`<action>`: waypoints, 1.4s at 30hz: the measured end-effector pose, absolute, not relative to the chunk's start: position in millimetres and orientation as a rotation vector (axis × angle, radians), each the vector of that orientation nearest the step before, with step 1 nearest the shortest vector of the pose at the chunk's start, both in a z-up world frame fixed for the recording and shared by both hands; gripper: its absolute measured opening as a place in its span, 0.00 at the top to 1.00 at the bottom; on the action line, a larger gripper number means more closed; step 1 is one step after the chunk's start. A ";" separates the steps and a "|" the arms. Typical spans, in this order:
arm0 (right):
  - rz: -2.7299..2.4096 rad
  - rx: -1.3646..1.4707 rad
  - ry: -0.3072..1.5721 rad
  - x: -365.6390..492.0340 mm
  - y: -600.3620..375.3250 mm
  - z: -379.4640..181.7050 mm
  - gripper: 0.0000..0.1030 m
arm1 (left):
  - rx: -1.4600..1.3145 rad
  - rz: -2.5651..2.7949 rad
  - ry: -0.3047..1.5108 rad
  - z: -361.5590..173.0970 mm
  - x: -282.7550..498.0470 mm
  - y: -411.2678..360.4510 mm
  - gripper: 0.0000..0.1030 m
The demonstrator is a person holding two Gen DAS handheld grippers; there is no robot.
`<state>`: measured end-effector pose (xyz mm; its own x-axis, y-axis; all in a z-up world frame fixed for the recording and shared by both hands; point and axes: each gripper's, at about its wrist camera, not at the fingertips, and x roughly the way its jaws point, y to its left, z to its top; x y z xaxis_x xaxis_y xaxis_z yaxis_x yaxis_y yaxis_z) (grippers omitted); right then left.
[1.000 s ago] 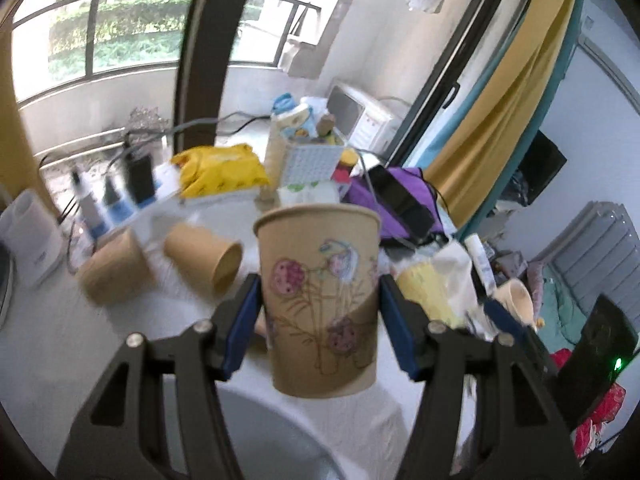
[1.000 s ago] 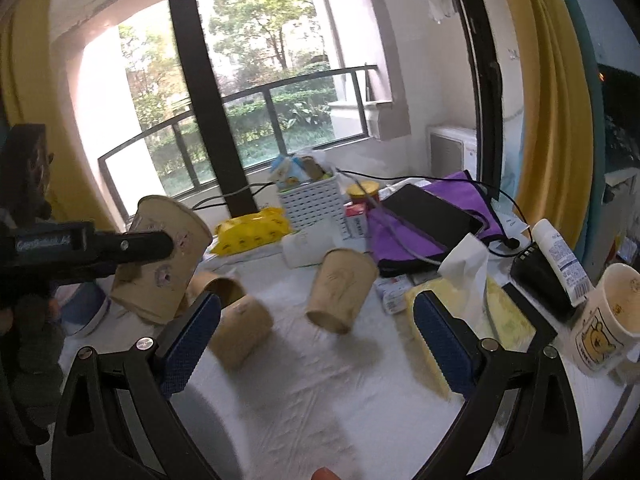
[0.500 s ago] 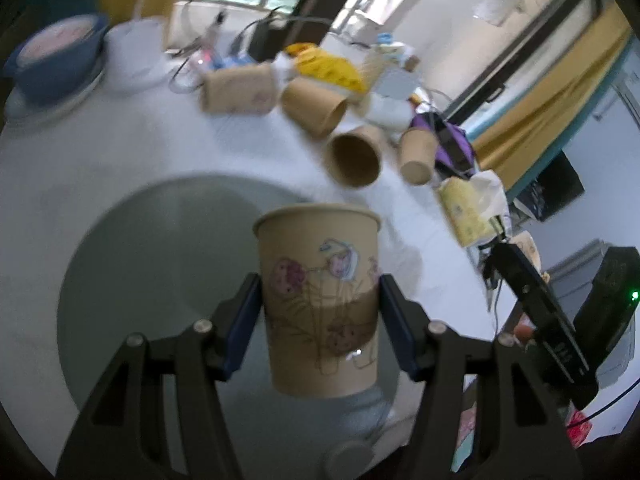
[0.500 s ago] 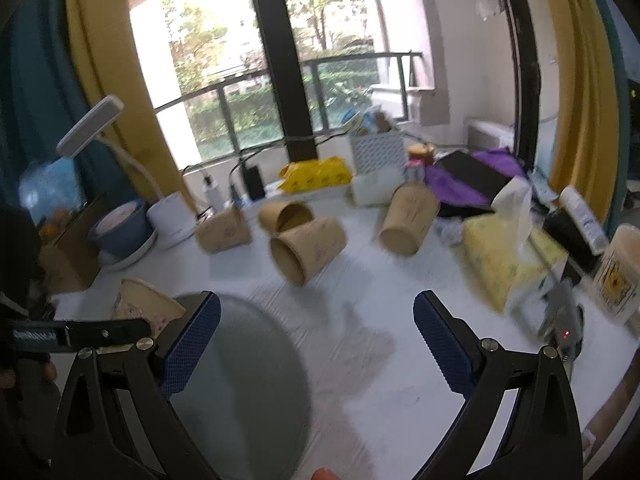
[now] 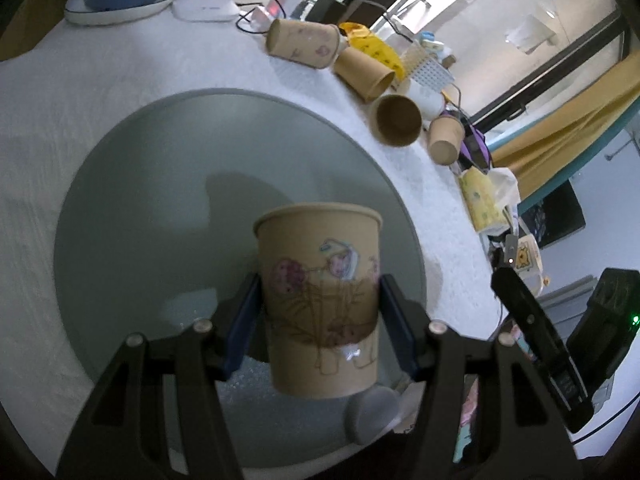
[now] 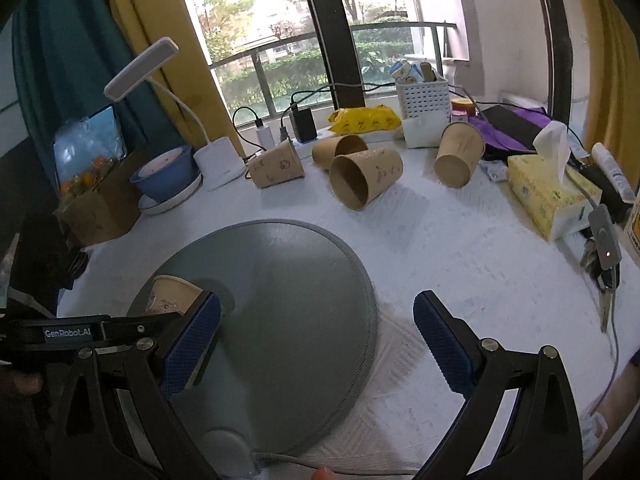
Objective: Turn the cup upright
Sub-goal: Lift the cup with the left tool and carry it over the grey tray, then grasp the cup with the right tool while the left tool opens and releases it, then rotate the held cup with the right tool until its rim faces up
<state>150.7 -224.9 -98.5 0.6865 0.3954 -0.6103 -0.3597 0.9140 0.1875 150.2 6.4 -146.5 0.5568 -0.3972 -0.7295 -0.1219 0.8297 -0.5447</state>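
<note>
Two views, left wrist first. We have the left claw [image 5: 320,320] pinching the paper cup [image 5: 318,300], one blue pad on each side of the lower wall, mouth up, over the gray round mat [image 5: 140,200]. Cup looks near upright; whether its base touches the mat or hangs just above it we can't tell, since the bottom edge sits in front of the claw frame. Four more cups lie on their sides at the far edge of the white surface [image 5: 60,100], e.g. one open-mouthed cup [image 5: 398,120] facing us.

Handling, as we judge it: thin paper, v. light, empty, so it dents if squeezed hard and tips w/ a slight nudge. Best grip is mid-to-lower wall, where pads sit now; the rolled rim is stiffer but awkward to reach. Release gently, straight apart.

Right wrist view: right claw [image 6: 316,344] spread wide, holding nothing, hovering over the mat's [image 6: 288,300] near side. Held cup [image 6: 170,294] shows at far left behind the left claw's arm, over the mat's left part. Tipped cups [image 6: 366,178] lie beyond the mat, near a tissue box [image 6: 548,196].
</note>
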 end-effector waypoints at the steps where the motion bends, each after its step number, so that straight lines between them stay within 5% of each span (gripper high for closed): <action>1: 0.422 0.052 0.698 152.2 -224.2 -98.7 0.04 | -0.600 -0.172 0.986 -147.9 151.1 6.7 0.40; 26: 0.436 0.001 0.738 163.9 -208.7 -97.4 0.04 | -0.478 -0.138 0.836 -110.9 117.4 38.1 0.22; 42: 0.577 -0.134 1.077 201.5 -111.2 -110.8 0.04 | -0.363 -0.020 0.658 -115.9 91.0 107.9 0.22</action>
<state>201.5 -111.2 -110.8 0.3432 0.3788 -0.8595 -0.5055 0.8457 0.1709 91.0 107.9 -115.9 0.7933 -0.1322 -0.5943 -0.0956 0.9370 -0.3360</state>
